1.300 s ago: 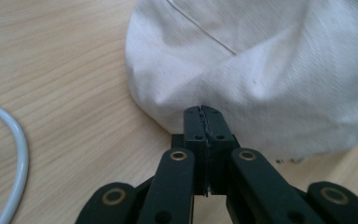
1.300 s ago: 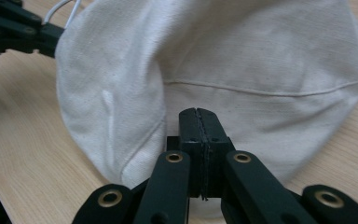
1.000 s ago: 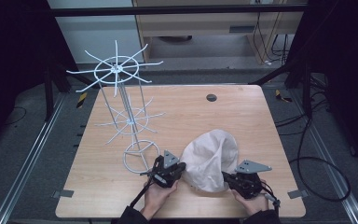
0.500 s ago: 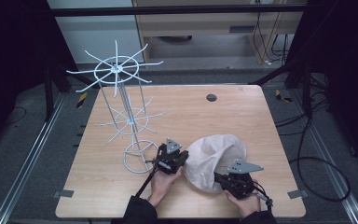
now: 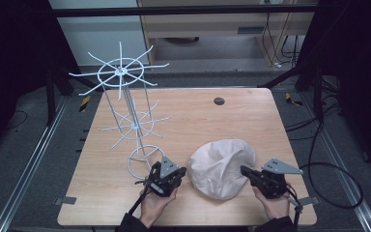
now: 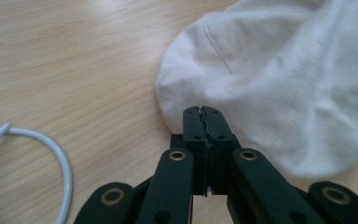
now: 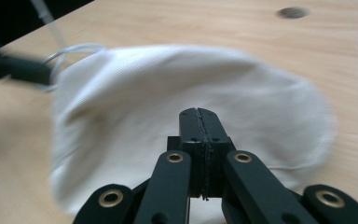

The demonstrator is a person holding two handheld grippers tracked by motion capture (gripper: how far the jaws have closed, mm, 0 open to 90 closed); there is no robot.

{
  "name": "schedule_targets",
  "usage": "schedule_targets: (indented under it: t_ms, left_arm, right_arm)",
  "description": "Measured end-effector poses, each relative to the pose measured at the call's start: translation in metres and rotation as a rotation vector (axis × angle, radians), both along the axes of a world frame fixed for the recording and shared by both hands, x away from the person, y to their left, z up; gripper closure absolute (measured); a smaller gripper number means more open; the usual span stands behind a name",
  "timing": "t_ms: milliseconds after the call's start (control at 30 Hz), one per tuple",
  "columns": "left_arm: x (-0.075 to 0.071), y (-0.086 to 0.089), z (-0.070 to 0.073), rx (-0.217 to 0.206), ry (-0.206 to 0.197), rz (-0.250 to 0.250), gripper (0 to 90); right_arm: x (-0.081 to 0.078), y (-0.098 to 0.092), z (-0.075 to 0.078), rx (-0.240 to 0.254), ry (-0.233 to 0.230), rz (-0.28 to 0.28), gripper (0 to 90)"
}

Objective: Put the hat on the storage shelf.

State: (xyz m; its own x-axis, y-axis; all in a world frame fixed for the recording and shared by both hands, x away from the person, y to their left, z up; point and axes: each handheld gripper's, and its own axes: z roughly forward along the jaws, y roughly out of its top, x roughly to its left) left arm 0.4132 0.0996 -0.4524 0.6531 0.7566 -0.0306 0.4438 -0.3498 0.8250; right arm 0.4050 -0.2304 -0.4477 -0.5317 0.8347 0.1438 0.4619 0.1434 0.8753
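One white cloth on bench, between two closed, empty claws: left claw, right claw.

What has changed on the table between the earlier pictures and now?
The white cloth has spread wider and flatter on the table. The left gripper and right gripper moved apart to its two edges, jaws shut; whether they pinch the fabric is unclear. The wire rack stayed in place.

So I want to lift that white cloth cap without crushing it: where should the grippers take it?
Pinch the white cloth cap at its thin rim, one gripper from each side: the limp dome offers no firm hold, while the edge lies flat on the table.
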Motion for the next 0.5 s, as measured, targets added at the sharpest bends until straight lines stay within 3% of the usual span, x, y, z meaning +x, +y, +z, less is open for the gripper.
schedule_targets:
  t_ms: [67, 133, 267, 400, 500]
  left_arm:
    - [-0.007, -0.004, 0.002, -0.012, 0.013, -0.020, 89.2]
    - [-0.017, -0.009, 0.003, 0.007, -0.001, -0.043, 89.2]
    - [-0.026, -0.019, 0.002, -0.005, 0.004, -0.080, 89.3]
    - [-0.024, -0.028, -0.003, 0.007, 0.016, -0.082, 89.2]
    - [-0.019, -0.032, -0.007, -0.007, 0.033, -0.080, 89.3]
  right_arm:
    - [0.006, -0.009, 0.002, 0.004, -0.012, -0.044, 90.0]
    - [0.013, -0.016, 0.005, 0.015, -0.022, -0.076, 90.0]
    - [0.031, -0.021, 0.009, 0.015, -0.036, -0.111, 90.0]
    - [0.055, -0.019, 0.006, 0.002, -0.028, -0.128, 90.0]
    - [0.074, -0.016, 0.001, 0.003, -0.019, -0.136, 90.0]
